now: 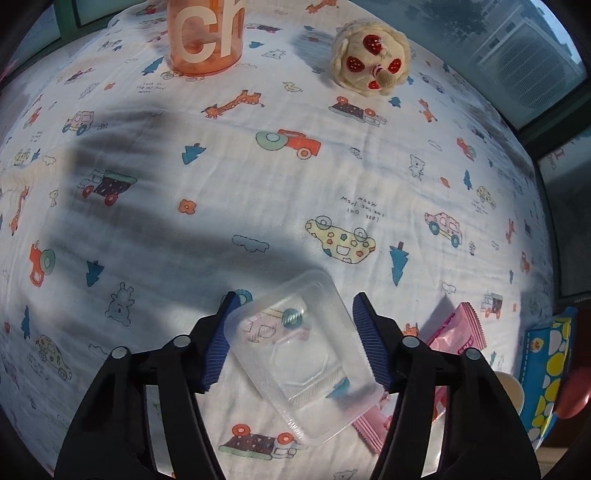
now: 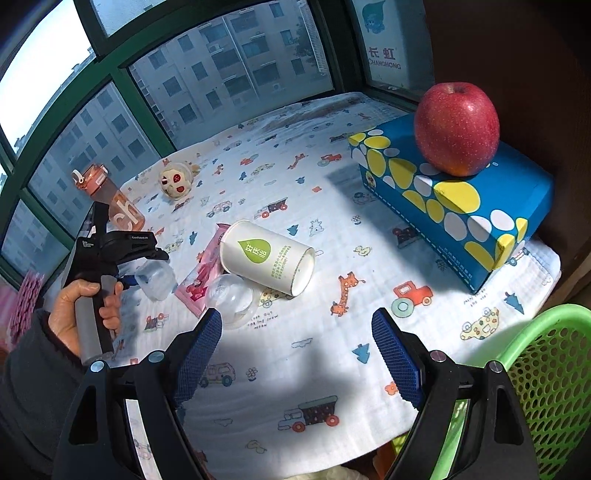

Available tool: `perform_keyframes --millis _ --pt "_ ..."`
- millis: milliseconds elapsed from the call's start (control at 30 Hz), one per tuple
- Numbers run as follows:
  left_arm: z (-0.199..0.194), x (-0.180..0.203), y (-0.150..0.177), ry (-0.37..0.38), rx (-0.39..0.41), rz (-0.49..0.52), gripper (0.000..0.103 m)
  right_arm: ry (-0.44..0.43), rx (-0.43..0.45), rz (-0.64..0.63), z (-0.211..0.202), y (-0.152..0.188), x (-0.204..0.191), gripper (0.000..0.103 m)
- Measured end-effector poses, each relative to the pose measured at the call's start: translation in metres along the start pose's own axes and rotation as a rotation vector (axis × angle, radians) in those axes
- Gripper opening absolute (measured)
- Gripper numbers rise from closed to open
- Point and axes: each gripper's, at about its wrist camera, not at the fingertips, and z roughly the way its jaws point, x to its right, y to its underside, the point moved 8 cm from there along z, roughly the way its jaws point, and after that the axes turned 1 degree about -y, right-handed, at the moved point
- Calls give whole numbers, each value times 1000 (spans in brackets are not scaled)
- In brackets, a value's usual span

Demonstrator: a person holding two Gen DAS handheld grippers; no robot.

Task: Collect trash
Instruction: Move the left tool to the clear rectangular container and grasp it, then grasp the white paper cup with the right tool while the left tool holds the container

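Observation:
A clear plastic tray (image 1: 301, 356) sits between the blue pads of my left gripper (image 1: 295, 341); the jaws stand wide, the left pad touching its corner, the right pad close beside it. The tray also shows in the right wrist view (image 2: 155, 278), held off the cloth by the left gripper (image 2: 129, 280). A pink wrapper (image 1: 456, 328) lies under and to the right of it. In the right wrist view the pink wrapper (image 2: 205, 269), a tipped white paper cup (image 2: 267, 256) and a clear plastic dome (image 2: 231, 293) lie together. My right gripper (image 2: 295, 349) is open and empty above the cloth.
A green mesh basket (image 2: 546, 376) stands at the lower right. A blue tissue box (image 2: 454, 206) carries a red apple (image 2: 456, 129). An orange bottle (image 1: 205, 33) and a plush toy (image 1: 371, 59) stand at the far side by the window.

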Motion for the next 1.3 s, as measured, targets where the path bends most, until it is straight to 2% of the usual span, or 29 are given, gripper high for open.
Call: perform_keyframes --millis 167,267,433,800,967,1067,1300 --pt "-10 -2 6 49 4 50 56 -34 -11 21 20 -8 -13 80" --pt "-16 -5 10 72 -2 78 56 -56 -15 62 37 -13 -19 88" --pt "-28 -8 18 121 -5 119 56 -80 -34 125 66 -20 -26 88" --pt "-59 -20 31 173 28 205 56 -25 -55 163 114 -27 -29 90" --pt "-63 -23 38 176 36 226 56 -6 -57 168 124 -26 -27 90" --pt "-64 -21 43 169 42 250 56 -16 -53 182 125 -26 -24 84" --pt "-73 -11 53 173 65 301 56 -22 -33 178 107 -25 -21 83"
